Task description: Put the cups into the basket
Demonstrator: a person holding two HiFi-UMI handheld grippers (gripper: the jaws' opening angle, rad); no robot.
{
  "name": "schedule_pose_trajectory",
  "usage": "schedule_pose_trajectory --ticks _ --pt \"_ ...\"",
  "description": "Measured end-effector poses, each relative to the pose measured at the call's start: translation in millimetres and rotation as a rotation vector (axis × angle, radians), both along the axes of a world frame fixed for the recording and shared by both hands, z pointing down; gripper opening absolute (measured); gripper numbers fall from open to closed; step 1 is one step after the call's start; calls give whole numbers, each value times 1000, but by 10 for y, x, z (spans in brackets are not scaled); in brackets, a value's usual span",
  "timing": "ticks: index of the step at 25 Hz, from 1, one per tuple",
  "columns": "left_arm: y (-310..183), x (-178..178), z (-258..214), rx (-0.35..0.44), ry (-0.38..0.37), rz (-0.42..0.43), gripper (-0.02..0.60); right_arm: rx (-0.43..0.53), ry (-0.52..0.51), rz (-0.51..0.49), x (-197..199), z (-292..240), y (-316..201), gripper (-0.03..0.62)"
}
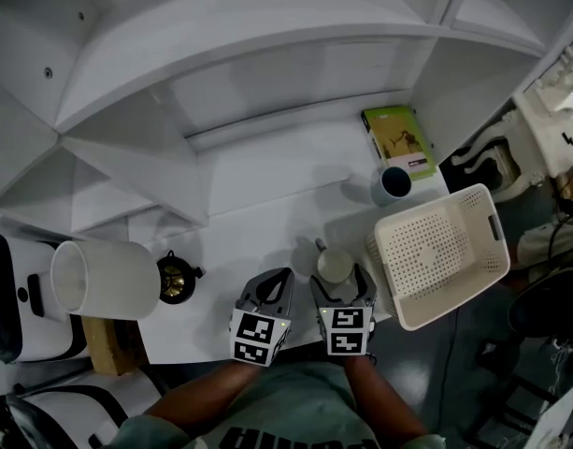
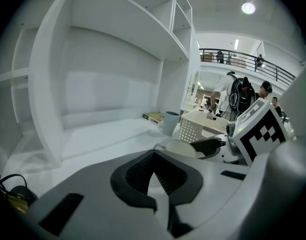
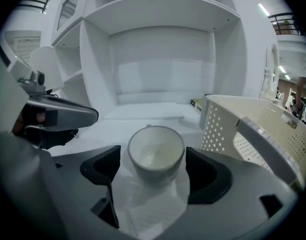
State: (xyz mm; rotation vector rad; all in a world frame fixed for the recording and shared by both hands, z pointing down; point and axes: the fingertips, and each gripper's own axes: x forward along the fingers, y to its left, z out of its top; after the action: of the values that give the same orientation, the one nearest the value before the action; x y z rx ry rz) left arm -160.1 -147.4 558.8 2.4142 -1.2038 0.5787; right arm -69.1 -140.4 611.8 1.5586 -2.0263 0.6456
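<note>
Jaws of your right gripper (image 3: 153, 173) stand wide apart, white cup (image 3: 155, 149) between them, pads clear of it. Cup sits on tabletop (image 1: 267, 204) just beside basket (image 1: 492, 251). Your left gripper (image 2: 153, 156): jaws together, empty.

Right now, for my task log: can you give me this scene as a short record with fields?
right gripper: open, jaws either side of white cup, no grip
left gripper: shut, empty
white cup: upright, left of basket
blue cup: upright, beyond basket
basket: empty
cups still to place: two
</note>
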Motion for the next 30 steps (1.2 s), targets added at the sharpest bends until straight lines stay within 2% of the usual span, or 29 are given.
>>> schedule_pose_trajectory --ticks 20,30 --pt "-185 45 102 -13 -7 23 6 -19 38 -25 -16 180 -226 388" --pt "-217 3 91 -12 6 26 6 -15 13 9 -31 123 -200 388"
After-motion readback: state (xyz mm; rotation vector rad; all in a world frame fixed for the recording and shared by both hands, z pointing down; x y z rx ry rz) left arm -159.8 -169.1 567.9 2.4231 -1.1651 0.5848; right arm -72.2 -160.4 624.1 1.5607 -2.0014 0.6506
